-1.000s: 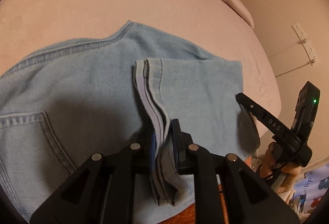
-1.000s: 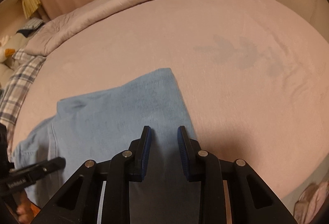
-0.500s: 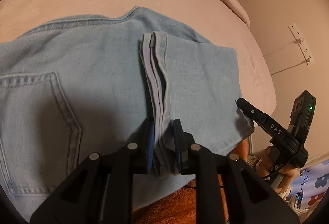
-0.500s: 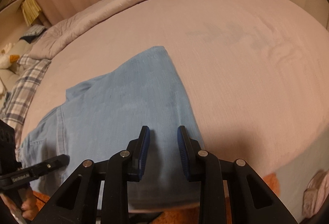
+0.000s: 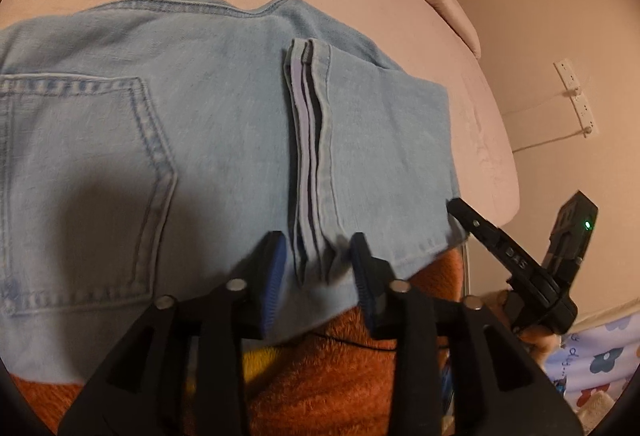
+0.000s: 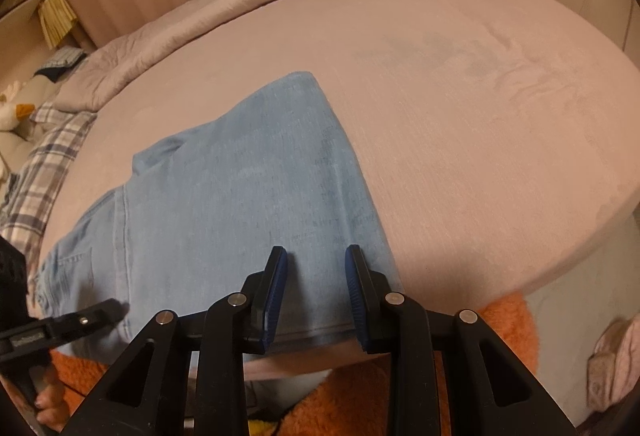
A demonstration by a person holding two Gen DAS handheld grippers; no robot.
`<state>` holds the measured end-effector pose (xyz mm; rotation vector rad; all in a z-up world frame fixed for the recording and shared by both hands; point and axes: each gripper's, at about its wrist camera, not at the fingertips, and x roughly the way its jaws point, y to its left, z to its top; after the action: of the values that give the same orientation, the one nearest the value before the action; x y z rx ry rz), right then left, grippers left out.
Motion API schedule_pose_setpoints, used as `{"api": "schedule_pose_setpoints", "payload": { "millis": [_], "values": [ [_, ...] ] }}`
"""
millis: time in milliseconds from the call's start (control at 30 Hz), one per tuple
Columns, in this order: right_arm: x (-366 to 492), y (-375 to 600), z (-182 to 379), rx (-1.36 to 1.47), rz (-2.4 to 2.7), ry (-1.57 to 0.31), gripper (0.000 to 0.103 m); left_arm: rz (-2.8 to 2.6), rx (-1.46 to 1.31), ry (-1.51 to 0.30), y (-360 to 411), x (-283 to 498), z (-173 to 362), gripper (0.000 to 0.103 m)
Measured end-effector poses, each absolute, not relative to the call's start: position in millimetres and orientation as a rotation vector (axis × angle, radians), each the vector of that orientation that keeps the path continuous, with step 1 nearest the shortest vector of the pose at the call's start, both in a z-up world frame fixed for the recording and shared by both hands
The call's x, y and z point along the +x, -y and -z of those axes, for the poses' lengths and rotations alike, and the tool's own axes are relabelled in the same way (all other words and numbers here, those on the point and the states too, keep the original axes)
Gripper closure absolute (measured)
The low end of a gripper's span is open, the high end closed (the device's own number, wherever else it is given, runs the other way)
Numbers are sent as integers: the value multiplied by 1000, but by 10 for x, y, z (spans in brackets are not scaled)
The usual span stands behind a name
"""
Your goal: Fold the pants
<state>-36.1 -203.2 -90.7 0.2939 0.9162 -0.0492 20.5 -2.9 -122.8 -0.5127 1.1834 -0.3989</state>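
Since a second ago my left gripper has just been opening off the hems, which now lie flat between its jaws. Right gripper hovers narrow, empty. Pants sit folded at the bed's near edge. Denim is soft, heavy; I'd pinch the stacked hems. Nothing blocks.

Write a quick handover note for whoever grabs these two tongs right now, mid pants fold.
Left tongs: jaws have just been opening, pads now clear of the leg hems that lie between them.
Right tongs: open, empty, over the folded end of the jeans.
Jeans lie on the pink bed, near its front edge, legs folded up over the seat, hems beside the back pocket.
Done: legs stacked, one fold across.
Left: probably one more fold to make it compact, then smooth.
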Motion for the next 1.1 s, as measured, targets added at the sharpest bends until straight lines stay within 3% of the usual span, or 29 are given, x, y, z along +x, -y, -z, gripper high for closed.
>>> {"api": "schedule_pose_setpoints", "payload": {
  "millis": [300,400,600,1100],
  "values": [
    [-424,1836,774,257,79,-895,63,182,-361,-940,-393,-41,648,24],
    [-406,1728,675,248,63,-864,42,132,-383,-878,-581,-124,543,14],
    [-337,1459,515,209,7,-810,26,56,-443,-842,-912,-265,511,11],
    [-176,941,465,135,-70,-802,18,-114,-529,-805,-1563,-478,568,2]
  ]
}}
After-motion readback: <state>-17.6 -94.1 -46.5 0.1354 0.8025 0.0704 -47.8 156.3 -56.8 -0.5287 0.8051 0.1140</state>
